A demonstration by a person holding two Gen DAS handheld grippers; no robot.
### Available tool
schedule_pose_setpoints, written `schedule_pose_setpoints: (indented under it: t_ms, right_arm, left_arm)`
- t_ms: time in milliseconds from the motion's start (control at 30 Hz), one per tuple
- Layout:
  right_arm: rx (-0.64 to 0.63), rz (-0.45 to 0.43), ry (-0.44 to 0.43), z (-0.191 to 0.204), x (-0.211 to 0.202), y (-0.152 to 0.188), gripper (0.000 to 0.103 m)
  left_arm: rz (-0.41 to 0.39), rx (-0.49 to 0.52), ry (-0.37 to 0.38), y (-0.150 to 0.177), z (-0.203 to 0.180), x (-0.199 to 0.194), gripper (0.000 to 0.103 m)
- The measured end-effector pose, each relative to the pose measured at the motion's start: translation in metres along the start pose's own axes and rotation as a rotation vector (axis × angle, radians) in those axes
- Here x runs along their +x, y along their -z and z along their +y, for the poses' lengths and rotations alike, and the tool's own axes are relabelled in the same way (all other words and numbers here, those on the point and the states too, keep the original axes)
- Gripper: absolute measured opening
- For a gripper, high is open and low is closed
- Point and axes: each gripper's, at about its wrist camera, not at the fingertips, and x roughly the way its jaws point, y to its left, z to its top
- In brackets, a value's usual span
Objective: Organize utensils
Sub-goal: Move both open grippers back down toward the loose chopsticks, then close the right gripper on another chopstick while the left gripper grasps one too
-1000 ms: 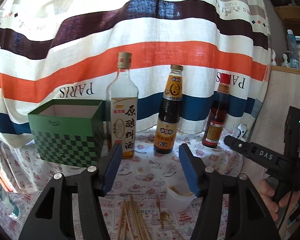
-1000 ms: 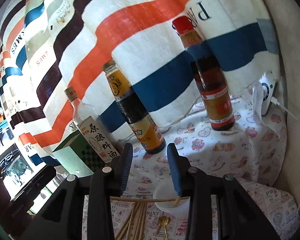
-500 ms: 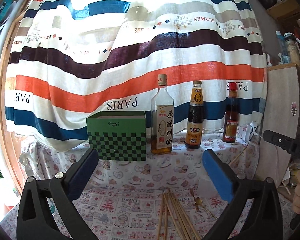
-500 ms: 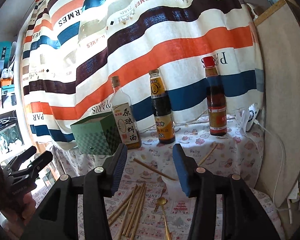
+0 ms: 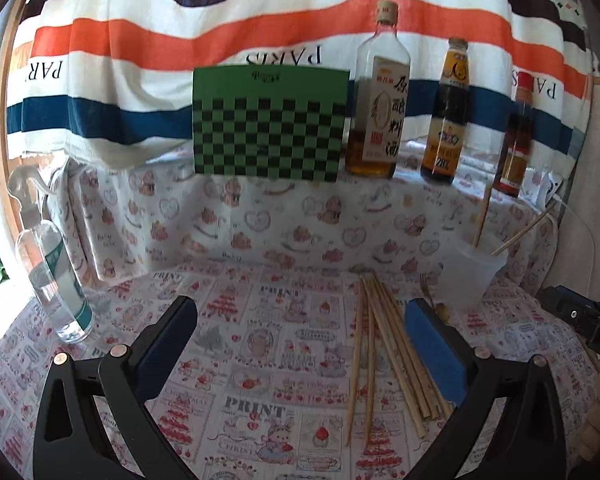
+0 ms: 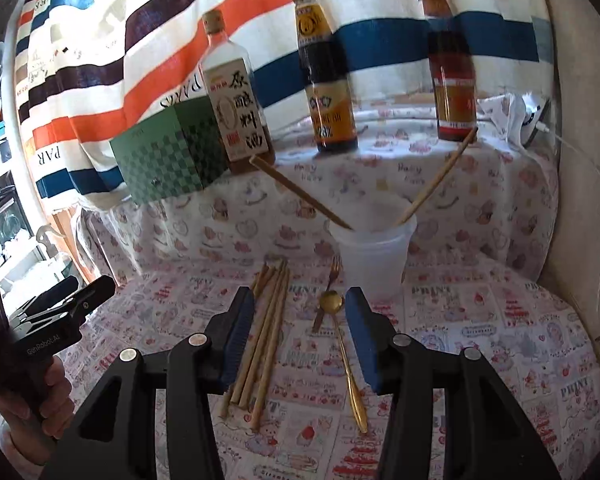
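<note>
Chopsticks (image 6: 266,332) lie bundled on the printed surface (image 5: 260,320), front centre, left of the gold spoon (image 6: 342,344) and small fork (image 6: 327,292). Two more chopsticks stand in the translucent cup (image 6: 374,256) just behind the spoon, leaning opposite ways.

Left tool (image 5: 300,344) is wide, nothing between its pads; a second ago it stood narrower and higher, framing the bottles. Now it sits low over the surface, right pad over the chopstick bundle's edge. Half a second ago it was already wide but further back.

Right tool (image 6: 300,340) is part open, empty, spoon and fork seen in the gap, left pad beside the bundle. A second ago its gap was tighter and close to the cup rim; since then it pulled back and dropped low.

Green checkered box (image 5: 270,124) and three bottles (image 5: 378,96) are unchanged along the back by the striped cloth (image 5: 180,40). Spray bottle (image 5: 52,272) at far left is newly in view. Contact with the utensils: cannot tell.
</note>
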Motion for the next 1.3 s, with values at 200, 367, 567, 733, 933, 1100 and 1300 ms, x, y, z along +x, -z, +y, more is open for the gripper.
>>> schedule_pose_setpoints:
  t_ms: [200, 367, 567, 733, 933, 1100, 1300]
  right_arm:
    - [-0.016, 0.162, 0.002, 0.001, 0.036, 0.015, 0.05]
    - [-0.08, 0.286, 0.016, 0.017, 0.059, 0.037, 0.05]
    - [-0.205, 0.406, -0.007, 0.046, 0.074, 0.062, 0.05]
    - [-0.258, 0.452, 0.007, 0.056, 0.082, 0.074, 0.037]
    - [-0.227, 0.425, 0.063, 0.051, 0.082, 0.073, 0.016]
    - [-0.218, 0.401, 0.126, 0.039, 0.087, 0.068, 0.008]
    - [-0.16, 0.311, 0.165, 0.021, 0.079, 0.053, 0.008]
  left_arm:
    - [0.149, -0.003, -0.007, 0.013, 0.003, 0.035, 0.103]
    - [0.187, -0.003, -0.021, 0.017, 0.005, 0.043, 0.103]
    - [0.268, -0.053, -0.026, 0.025, 0.012, 0.061, 0.103]
    - [0.307, -0.066, -0.02, 0.029, 0.012, 0.068, 0.103]
    - [0.338, -0.043, -0.042, 0.033, 0.009, 0.074, 0.103]
    - [0.405, -0.043, -0.036, 0.041, 0.008, 0.086, 0.103]
    - [0.501, 0.003, 0.067, 0.052, -0.004, 0.097, 0.073]
